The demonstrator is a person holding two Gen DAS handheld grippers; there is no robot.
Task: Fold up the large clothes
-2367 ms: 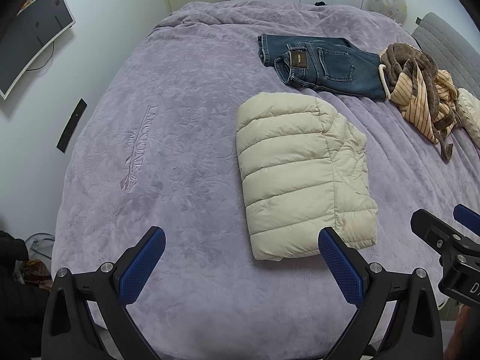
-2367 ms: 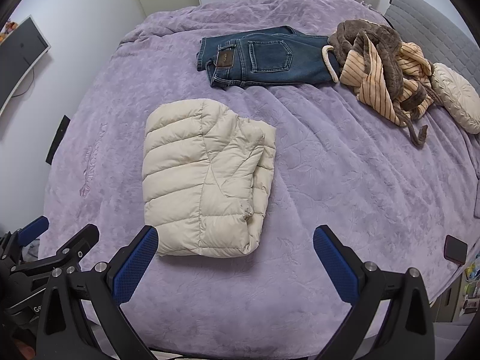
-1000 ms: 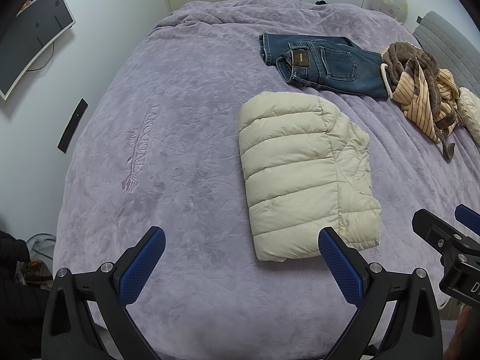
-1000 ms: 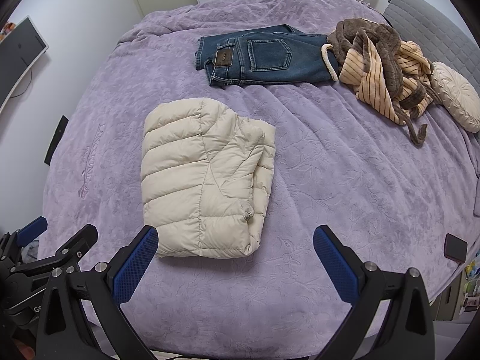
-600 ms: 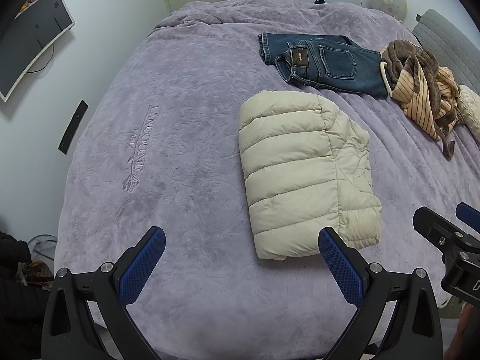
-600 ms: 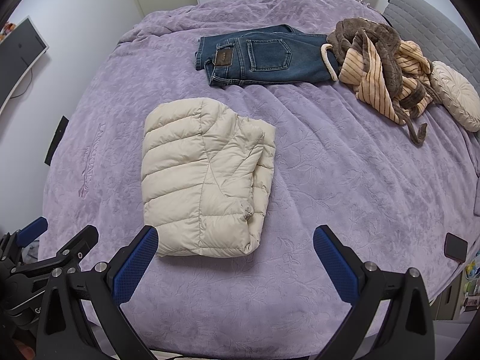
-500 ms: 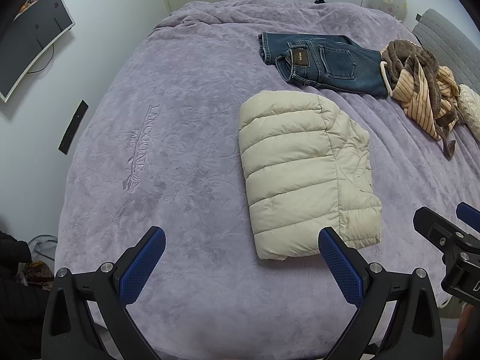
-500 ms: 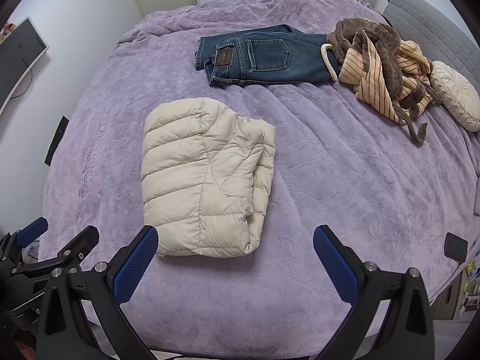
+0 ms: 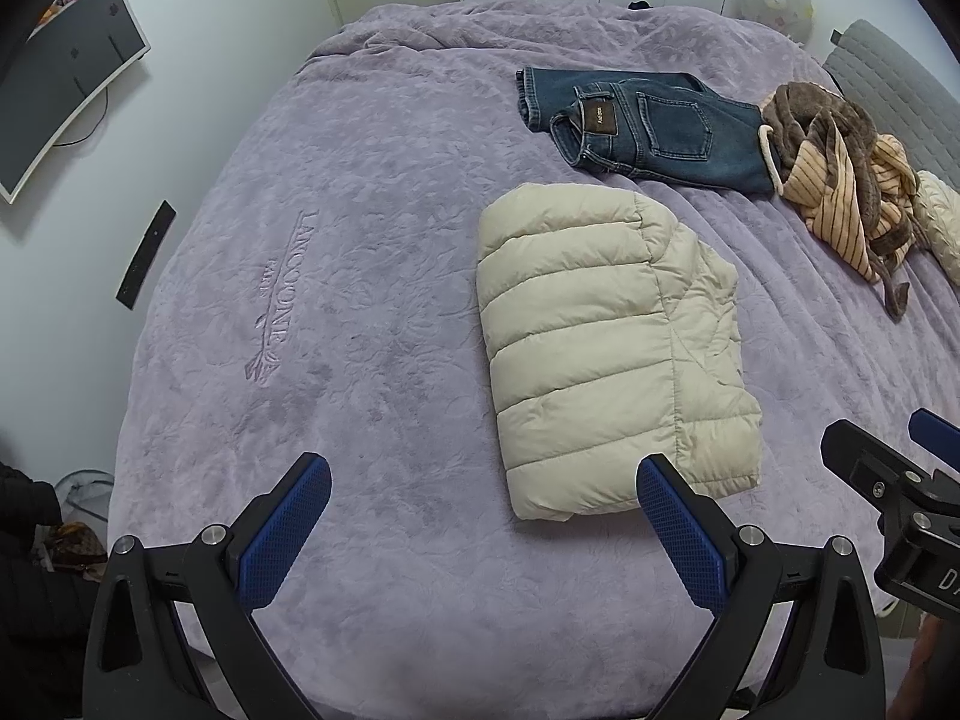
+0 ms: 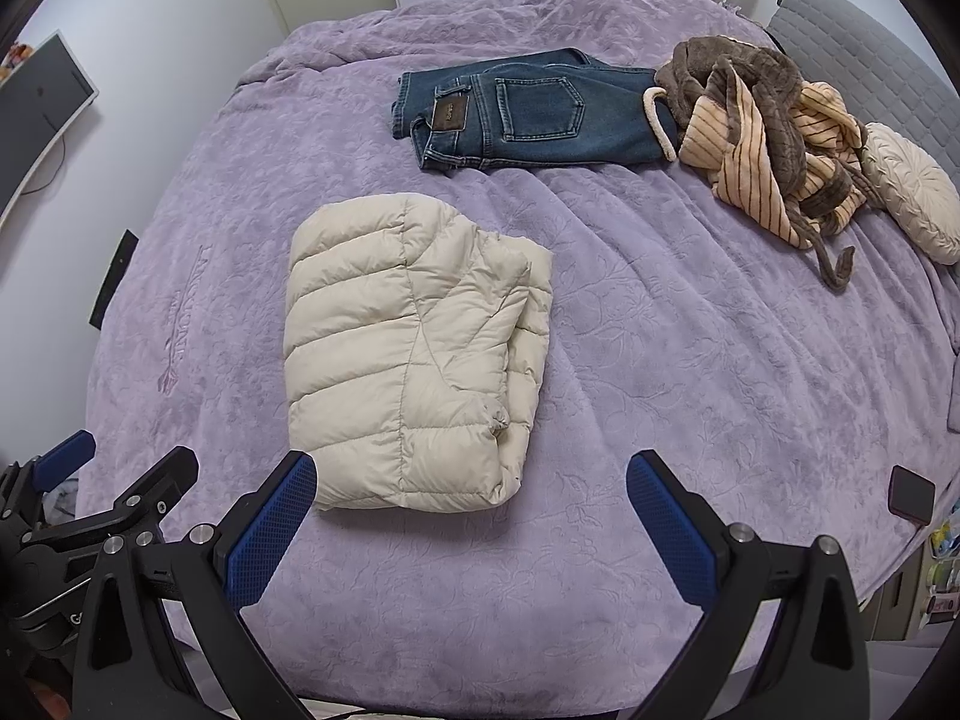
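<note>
A cream puffer jacket (image 9: 606,348) lies folded into a rectangle on the purple bed cover (image 9: 360,276); it also shows in the right wrist view (image 10: 414,354). My left gripper (image 9: 480,516) is open and empty, held above the bed's near edge, its right finger just in front of the jacket's near corner. My right gripper (image 10: 474,510) is open and empty, its left finger at the jacket's near left corner. Each gripper shows at the edge of the other's view.
Folded blue jeans (image 10: 522,111) lie beyond the jacket. A crumpled brown and striped garment (image 10: 762,138) lies at the far right beside a round cream cushion (image 10: 912,198). A grey headboard (image 10: 870,60) is at the right. A dark phone (image 10: 911,493) lies at the bed's right edge.
Almost nothing has changed. Both grippers stay open above the near edge of the bed, with only slight drift of the views. The jacket has not moved.
</note>
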